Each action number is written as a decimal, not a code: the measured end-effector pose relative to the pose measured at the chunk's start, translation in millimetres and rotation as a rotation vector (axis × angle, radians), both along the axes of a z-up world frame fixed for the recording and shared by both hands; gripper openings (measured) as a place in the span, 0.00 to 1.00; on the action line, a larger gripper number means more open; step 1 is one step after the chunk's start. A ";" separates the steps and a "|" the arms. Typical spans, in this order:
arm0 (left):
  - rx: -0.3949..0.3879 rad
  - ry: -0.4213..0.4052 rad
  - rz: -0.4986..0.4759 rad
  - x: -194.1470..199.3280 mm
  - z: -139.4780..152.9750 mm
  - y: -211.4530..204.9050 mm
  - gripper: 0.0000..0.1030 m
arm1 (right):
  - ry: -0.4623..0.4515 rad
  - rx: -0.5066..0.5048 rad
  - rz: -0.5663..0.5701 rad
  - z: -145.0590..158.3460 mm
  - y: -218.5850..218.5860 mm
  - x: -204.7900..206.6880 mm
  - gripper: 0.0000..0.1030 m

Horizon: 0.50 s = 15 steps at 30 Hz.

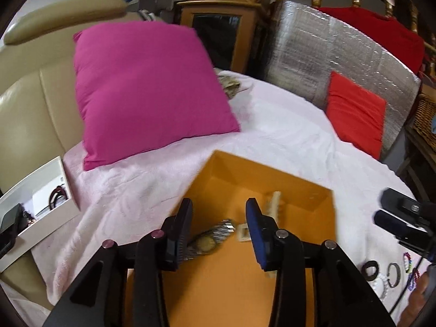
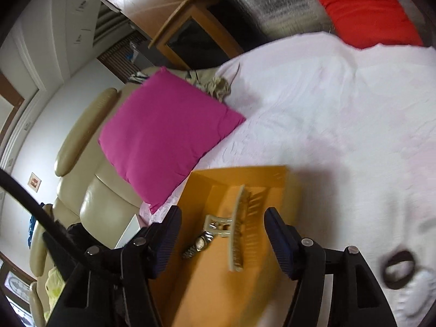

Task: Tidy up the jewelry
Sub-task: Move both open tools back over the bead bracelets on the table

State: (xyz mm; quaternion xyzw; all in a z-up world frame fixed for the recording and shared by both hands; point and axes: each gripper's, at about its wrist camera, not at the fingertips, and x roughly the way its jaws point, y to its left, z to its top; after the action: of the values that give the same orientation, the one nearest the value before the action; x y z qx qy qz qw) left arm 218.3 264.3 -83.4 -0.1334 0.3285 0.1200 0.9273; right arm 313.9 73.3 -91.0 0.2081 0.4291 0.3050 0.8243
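Observation:
An open orange box (image 1: 272, 171) lies on the pale pink blanket (image 1: 272, 136). Inside it lie a metal-band wristwatch (image 1: 212, 238), a beige hair claw clip (image 1: 272, 204) and a small white piece (image 1: 243, 233). My left gripper (image 1: 218, 218) hovers open over the box, just above the watch, with nothing between its pads. In the right wrist view my right gripper (image 2: 223, 229) is open wide over the same box (image 2: 237, 171). The beige clip (image 2: 239, 231) shows blurred in the gap, free of both pads, and the watch (image 2: 200, 242) lies beside it.
Loose pieces lie on the blanket right of the box: a dark ring (image 1: 370, 269), a grey bangle (image 1: 393, 271), coloured bead bracelets (image 1: 408, 261). A white box (image 1: 41, 190) with bracelets sits at the left. A pink pillow (image 1: 147, 90) and a red pillow (image 1: 354, 109) lie behind.

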 end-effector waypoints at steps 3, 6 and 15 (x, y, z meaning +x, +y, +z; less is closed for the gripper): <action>0.012 -0.011 -0.044 4.7 4.8 -24.3 0.42 | -0.031 0.006 -0.042 12.1 -42.5 -13.8 0.65; 0.028 -0.017 -0.089 8.2 8.6 -52.9 0.53 | -0.049 -0.009 -0.122 21.8 -101.4 -31.0 0.65; 0.081 0.011 -0.325 2.1 7.3 -163.3 0.69 | 0.006 -0.013 -0.406 17.4 -284.0 -107.0 0.65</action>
State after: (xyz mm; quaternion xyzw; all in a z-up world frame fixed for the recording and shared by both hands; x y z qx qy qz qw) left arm 220.3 101.0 -76.1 -0.0404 0.3458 -0.0175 0.9373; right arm 206.9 -210.7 -73.6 0.2857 0.3828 0.1289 0.8690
